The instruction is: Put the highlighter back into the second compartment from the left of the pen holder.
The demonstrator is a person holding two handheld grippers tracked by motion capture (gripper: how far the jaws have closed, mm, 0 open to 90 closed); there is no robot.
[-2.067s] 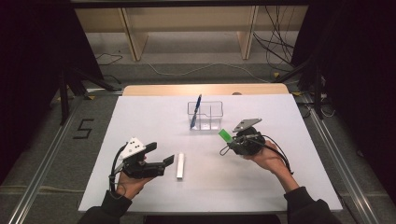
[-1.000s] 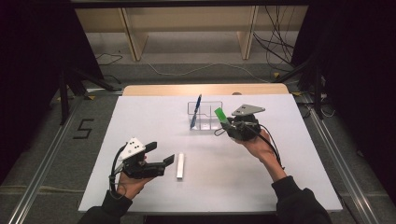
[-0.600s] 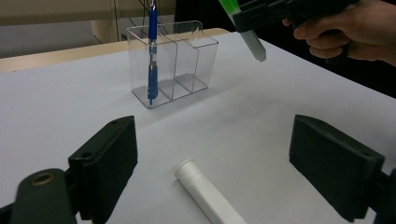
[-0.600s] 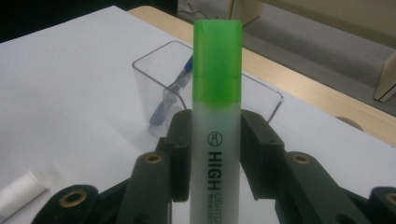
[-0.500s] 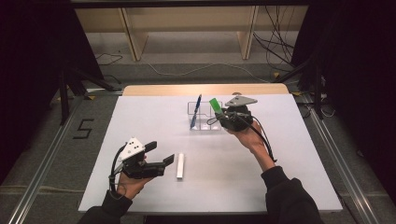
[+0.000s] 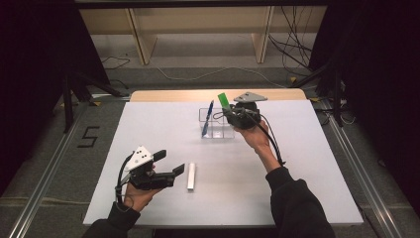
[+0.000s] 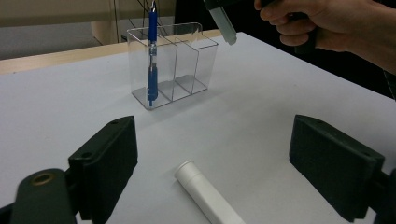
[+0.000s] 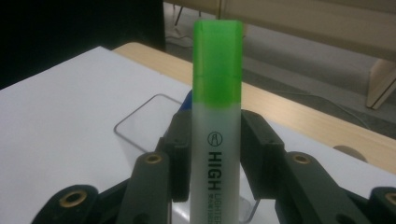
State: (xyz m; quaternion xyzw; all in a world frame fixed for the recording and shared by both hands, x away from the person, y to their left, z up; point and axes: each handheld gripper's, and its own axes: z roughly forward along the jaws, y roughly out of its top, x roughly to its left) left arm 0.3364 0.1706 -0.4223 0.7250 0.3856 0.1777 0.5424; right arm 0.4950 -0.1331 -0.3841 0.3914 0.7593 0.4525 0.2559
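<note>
My right gripper (image 6: 232, 110) is shut on a green highlighter (image 6: 224, 101) (image 8: 216, 121), held above the clear three-part holder (image 6: 216, 125) (image 7: 173, 65) at the table's far middle. A blue pen (image 6: 207, 118) (image 7: 152, 51) stands in the holder's left compartment. In the left gripper view the highlighter's pale end (image 7: 223, 25) hangs over the holder's right side. My left gripper (image 6: 170, 166) stands open near the front left, with a white cylinder (image 6: 191, 177) (image 7: 208, 198) lying on the table just right of its jaws.
The white table top (image 6: 307, 163) has a wooden strip (image 6: 173, 95) along its far edge. Wooden shelf legs and cables lie on the floor beyond. Metal rails run along both sides of the table.
My right gripper has carried the green highlighter away from the table's middle right, forward and up to the holder. The left gripper and the white cylinder have stayed put.
</note>
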